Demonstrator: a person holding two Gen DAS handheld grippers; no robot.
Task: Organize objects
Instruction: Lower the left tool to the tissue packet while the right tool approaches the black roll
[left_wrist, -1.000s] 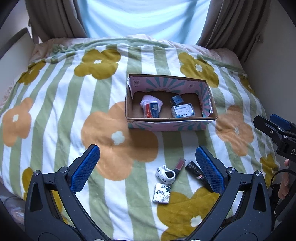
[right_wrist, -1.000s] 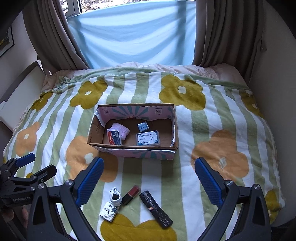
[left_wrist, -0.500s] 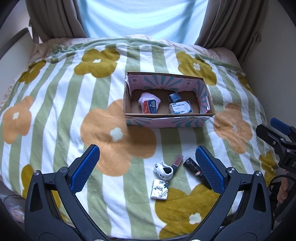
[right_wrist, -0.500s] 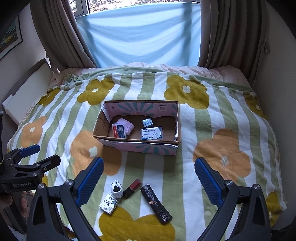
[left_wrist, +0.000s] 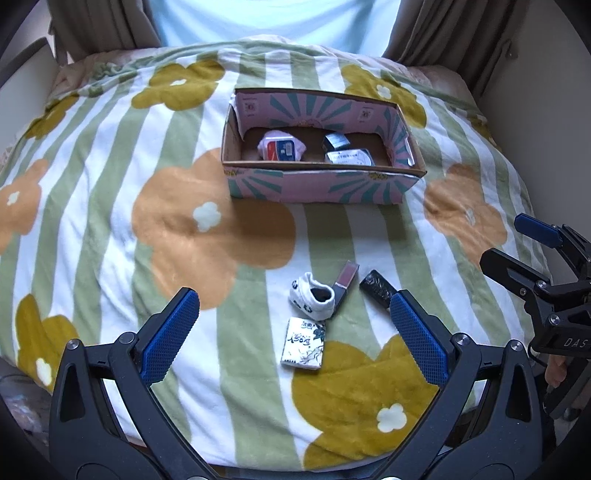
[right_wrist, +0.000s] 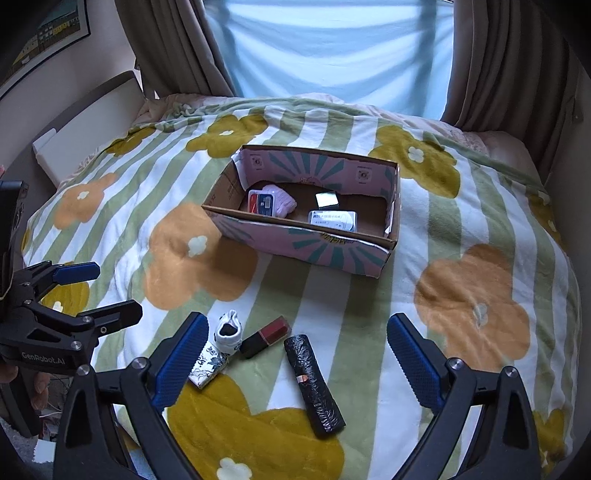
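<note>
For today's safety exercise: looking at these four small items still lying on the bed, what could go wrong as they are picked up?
The sock, lipstick and printed packet lie crowded together, so a grip may catch two. The black roll could roll away on the soft blanket. Both grippers, left and right, are open.

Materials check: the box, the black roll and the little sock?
Box: corrugated cardboard, seemingly; brown raw edges and inside, matte pink print outside.
Black roll: likely thin plastic film, perhaps bags; crinkled, glossy highlights, small copper-coloured sticker.
Sock: soft knit fabric; slumped shape, matte white with dark marks.
</note>
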